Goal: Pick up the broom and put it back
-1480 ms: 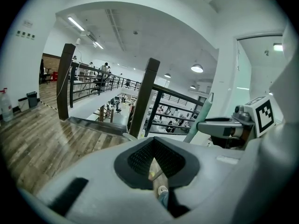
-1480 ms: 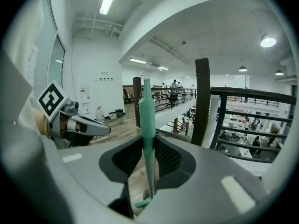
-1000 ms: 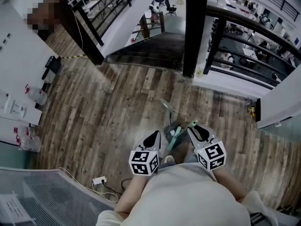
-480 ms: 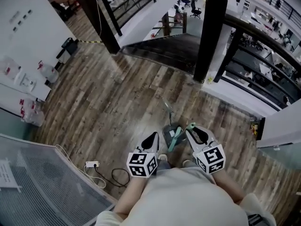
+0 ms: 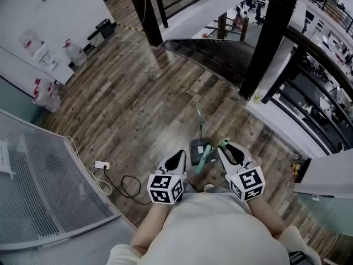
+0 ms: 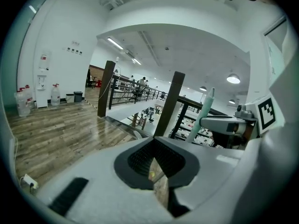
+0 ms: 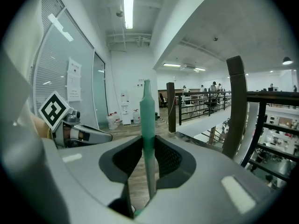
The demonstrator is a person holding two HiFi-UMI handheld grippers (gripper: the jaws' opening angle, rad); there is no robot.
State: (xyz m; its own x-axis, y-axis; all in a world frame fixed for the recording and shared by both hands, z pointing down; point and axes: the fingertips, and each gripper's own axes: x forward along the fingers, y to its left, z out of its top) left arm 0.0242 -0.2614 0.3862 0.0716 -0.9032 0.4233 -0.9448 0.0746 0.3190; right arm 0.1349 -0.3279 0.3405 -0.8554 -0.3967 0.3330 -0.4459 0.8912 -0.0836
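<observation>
- my right claw (image 7: 148, 143) is clenched on the green broom handle (image 7: 147, 111), which stands upright between its pads.
- my left claw (image 6: 154, 148) is pressed closed with nothing in it.
- the broom (image 5: 208, 154) is over the wooden floor (image 5: 138, 104), between both claws.

Bright, even light from a ceiling tube lamp (image 7: 127, 6); sheen on the wooden floor (image 5: 165, 101); fisheye edges, dark corners.

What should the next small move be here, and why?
Probably carry the green broom toward its resting spot, which I can't identify. The right hand-held gripper is shut on its handle, and the left hand-held gripper is shut and empty.
</observation>
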